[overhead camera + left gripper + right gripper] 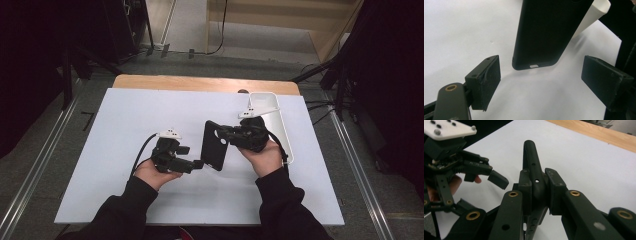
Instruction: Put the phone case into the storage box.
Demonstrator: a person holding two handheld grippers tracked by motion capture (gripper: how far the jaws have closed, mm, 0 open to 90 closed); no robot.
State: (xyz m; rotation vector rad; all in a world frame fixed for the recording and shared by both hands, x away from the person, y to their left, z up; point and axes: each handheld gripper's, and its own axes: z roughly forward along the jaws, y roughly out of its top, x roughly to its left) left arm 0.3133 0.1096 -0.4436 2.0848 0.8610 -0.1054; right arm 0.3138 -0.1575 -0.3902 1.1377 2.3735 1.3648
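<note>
Sleeved forearms come in at the bottom of the high view, each hand holding a gripper over the white table top (125,150). Taking the black phone case (214,145) as the landmark, it is held up off the table near the middle, tilted, with its camera cut-out toward the upper end. The right gripper (227,136) closes on its right edge, near the top. The left gripper (199,163) sits just beside the case's lower left corner, its tip almost touching. Behind and to the right of the case, a white tray (275,117) lies along the table's right edge.

Two black pads rise at the bottom of the left gripper view, spread wide, with the left gripper (541,80) holding nothing. The phone case (549,32) hangs between and beyond them, its bottom edge with the charging slot facing the camera, clear of both pads. The white tray (596,12) peeks out behind the case's right side.

Closest in the right gripper view, the right gripper (537,186) has its jaws pressed narrow on either side of the phone case (531,160), seen edge-on with small holes along its rim. Left of the case, the left gripper (487,187) reaches in with its jaws apart, one pad near the case without touching.
</note>
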